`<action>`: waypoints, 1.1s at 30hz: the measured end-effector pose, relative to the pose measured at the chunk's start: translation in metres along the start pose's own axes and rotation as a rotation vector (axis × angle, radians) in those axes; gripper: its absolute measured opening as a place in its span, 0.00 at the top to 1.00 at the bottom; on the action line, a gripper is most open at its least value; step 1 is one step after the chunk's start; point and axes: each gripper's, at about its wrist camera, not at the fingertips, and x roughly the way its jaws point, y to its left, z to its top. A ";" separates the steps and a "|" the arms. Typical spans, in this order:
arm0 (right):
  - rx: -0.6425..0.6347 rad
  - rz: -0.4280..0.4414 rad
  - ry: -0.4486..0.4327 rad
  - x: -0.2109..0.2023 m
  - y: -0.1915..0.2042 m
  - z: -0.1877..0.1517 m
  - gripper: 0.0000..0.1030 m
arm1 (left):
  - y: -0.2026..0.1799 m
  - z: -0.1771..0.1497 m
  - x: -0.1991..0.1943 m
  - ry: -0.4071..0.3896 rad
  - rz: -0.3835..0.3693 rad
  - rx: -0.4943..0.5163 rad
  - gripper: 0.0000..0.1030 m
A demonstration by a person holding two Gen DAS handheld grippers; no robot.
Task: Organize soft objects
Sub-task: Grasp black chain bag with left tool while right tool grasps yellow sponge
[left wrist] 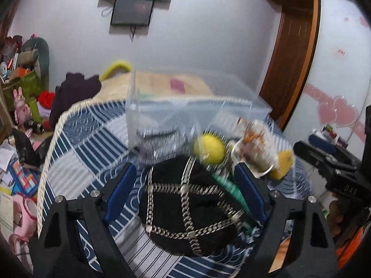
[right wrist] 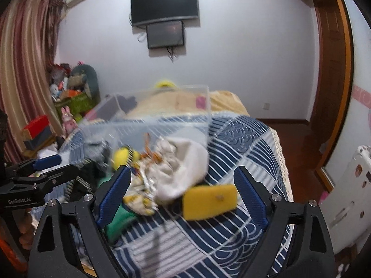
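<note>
Likely bedroom — quilted bed (right wrist: 243, 139), wall TV (right wrist: 164, 4)

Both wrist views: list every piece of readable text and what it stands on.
"GenRobot.AI": on the left gripper body, right wrist view.
"DAS": on the right gripper body, left wrist view.
Small red mark on the white wardrobe door: too blurred to read.

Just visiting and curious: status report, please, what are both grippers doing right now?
Left gripper jaws open, straddling the black chained hat. Right gripper jaws open, empty, over the yellow sponge. Clear bin behind the pile; nothing blocking.
</note>
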 end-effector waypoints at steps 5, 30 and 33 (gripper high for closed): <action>0.020 -0.022 0.068 0.011 -0.008 -0.010 0.12 | 0.002 -0.018 0.024 0.092 0.006 0.000 0.16; 0.017 -0.044 0.170 0.034 -0.031 -0.023 0.12 | 0.022 -0.022 0.024 0.094 -0.035 -0.025 0.84; 0.017 -0.024 0.183 0.040 -0.031 -0.022 0.33 | 0.024 -0.017 0.020 0.079 -0.040 -0.040 0.85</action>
